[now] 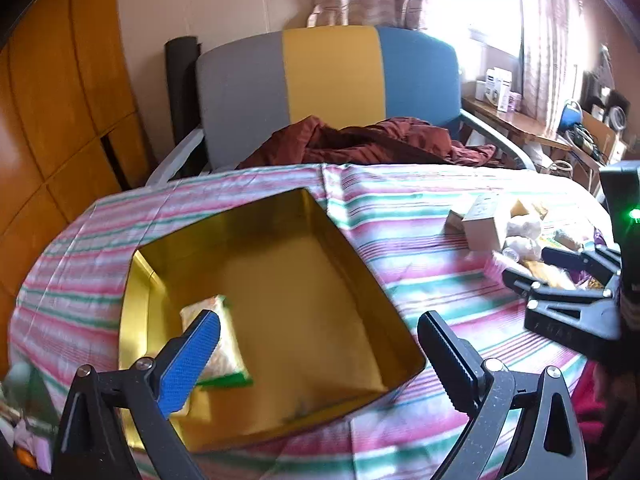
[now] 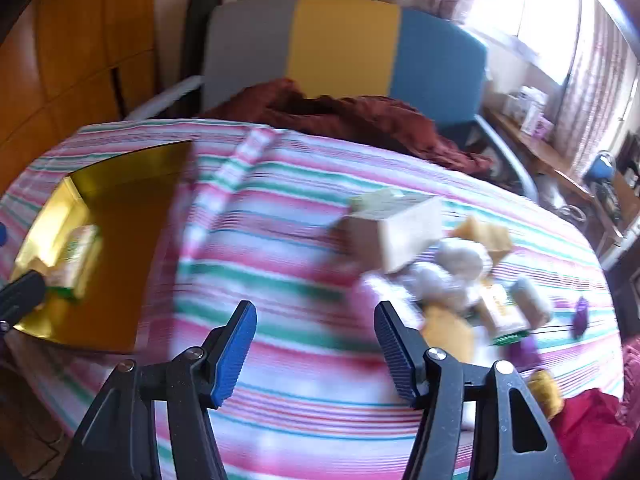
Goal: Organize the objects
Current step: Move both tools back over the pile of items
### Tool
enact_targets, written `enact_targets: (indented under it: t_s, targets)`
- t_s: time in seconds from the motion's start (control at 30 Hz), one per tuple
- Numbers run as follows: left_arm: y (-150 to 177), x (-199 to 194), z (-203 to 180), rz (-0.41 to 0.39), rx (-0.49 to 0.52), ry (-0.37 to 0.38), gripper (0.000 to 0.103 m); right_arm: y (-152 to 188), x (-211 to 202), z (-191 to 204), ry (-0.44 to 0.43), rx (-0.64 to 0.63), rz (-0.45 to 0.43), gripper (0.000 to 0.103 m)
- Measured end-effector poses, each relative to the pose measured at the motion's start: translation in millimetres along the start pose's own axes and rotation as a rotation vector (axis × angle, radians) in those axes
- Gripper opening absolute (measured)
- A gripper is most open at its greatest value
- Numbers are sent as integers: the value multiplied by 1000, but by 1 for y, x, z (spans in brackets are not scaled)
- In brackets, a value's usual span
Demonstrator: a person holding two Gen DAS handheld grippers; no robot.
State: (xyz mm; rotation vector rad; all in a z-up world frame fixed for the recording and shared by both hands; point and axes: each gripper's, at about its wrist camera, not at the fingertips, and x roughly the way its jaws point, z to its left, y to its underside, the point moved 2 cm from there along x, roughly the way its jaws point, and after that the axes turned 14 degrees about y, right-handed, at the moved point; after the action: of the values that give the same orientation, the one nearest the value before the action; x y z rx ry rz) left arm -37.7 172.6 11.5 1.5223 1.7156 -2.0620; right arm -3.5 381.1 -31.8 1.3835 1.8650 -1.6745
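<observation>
A gold tin box (image 1: 280,304) lies open on the striped cloth; it also shows in the right wrist view (image 2: 116,248). A green-and-white packet (image 1: 218,344) lies flat inside it at the left (image 2: 76,260). My left gripper (image 1: 320,344) is open and empty above the box's near side. My right gripper (image 2: 316,328) is open and empty above the cloth, left of a heap of small items (image 2: 456,276): a tan carton (image 2: 400,232), white wrapped lumps, yellow packets. The heap also shows in the left wrist view (image 1: 516,236), where the right gripper (image 1: 532,268) reaches into it.
A table with a pink, green and white striped cloth (image 1: 420,216) holds everything. Behind it stands a grey, yellow and blue chair (image 1: 332,76) with dark red fabric (image 1: 372,140) on the seat. A wooden wardrobe (image 1: 60,100) is at left, a cluttered shelf (image 1: 520,120) at right.
</observation>
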Motion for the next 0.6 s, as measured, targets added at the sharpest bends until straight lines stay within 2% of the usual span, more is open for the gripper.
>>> enact_targets:
  t_s: [0.37,0.6]
  targets:
    - [-24,22,-41,-7,150,-3,100,-27,40,-78,119,71,20,62]
    - [-33,33,-59,0,205,-6,100,-28,67,-106,133,138,38,62]
